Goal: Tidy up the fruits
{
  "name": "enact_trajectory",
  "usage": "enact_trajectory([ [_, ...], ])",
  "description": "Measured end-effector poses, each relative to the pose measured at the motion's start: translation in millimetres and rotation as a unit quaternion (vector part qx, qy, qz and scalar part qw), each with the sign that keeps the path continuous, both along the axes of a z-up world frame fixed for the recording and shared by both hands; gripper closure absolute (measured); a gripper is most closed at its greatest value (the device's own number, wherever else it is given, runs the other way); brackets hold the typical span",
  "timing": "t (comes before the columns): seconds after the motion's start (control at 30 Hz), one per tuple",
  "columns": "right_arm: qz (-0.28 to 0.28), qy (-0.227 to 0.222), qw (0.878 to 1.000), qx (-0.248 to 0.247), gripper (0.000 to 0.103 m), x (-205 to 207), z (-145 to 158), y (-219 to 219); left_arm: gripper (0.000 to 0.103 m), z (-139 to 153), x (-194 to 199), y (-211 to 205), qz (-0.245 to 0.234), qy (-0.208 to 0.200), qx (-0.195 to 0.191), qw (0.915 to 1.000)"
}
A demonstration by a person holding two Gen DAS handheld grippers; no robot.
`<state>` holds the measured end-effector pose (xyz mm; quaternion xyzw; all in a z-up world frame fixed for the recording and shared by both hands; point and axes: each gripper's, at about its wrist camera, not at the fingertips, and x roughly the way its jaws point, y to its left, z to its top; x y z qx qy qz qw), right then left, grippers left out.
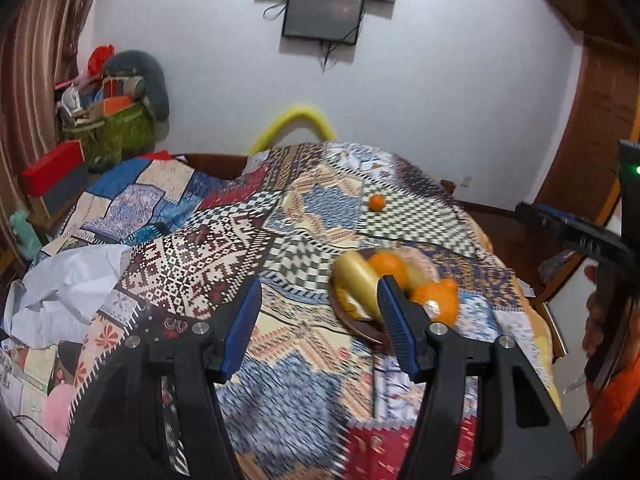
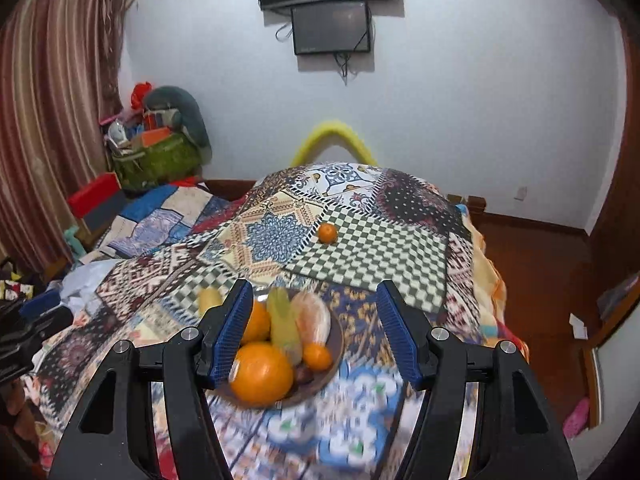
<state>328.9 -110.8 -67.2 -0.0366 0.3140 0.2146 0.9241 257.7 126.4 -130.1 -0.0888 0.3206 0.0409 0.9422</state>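
One loose orange (image 2: 327, 234) sits on the bed quilt (image 2: 372, 256) at twelve o'clock beyond the fruit plate (image 2: 334, 354). Your right gripper (image 2: 316, 332) looks nearer than your left gripper (image 1: 320, 320); both jaws are open, empty.

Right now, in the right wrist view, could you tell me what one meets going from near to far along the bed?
Large orange at the near edge of the brown plate → loose small orange on the checked patch of the quilt → yellow curved tube → wall screens.

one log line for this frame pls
left gripper: open, empty | right gripper: open, empty | plate: fruit piled | small orange: loose on quilt
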Motion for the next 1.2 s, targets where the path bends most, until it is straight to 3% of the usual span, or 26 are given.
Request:
enact_trajectory([
  [0.2,0.024,0.029,0.999,-0.034,0.043,64,-20,35,0.043,-23,40,36,0.008,0.017,0.001,0.9998],
  [0.33,0.036,0.055,0.995,-0.072,0.043,109,-41,58,0.043,-53,55,59,0.004,0.036,-0.018,0.9992],
  [0.57,0.046,0.137,0.985,-0.094,0.043,198,-90,92,0.043,-102,55,72,-0.016,0.07,-0.029,0.997],
  [0.77,0.027,0.202,0.975,-0.092,0.043,258,-132,106,0.043,-106,42,84,-0.016,0.052,-0.058,0.9968],
  [0.93,0.014,0.221,0.973,-0.069,0.044,277,-144,106,0.043,-99,41,82,-0.014,0.036,-0.054,0.9978],
  [1.07,0.01,0.243,0.967,-0.075,0.068,283,-156,108,0.043,-100,43,75,-0.012,0.041,-0.034,0.9985],
  [1.2,0.012,0.235,0.969,-0.072,0.069,279,-156,108,0.043,-101,45,72,-0.007,0.047,-0.02,0.9987],
])
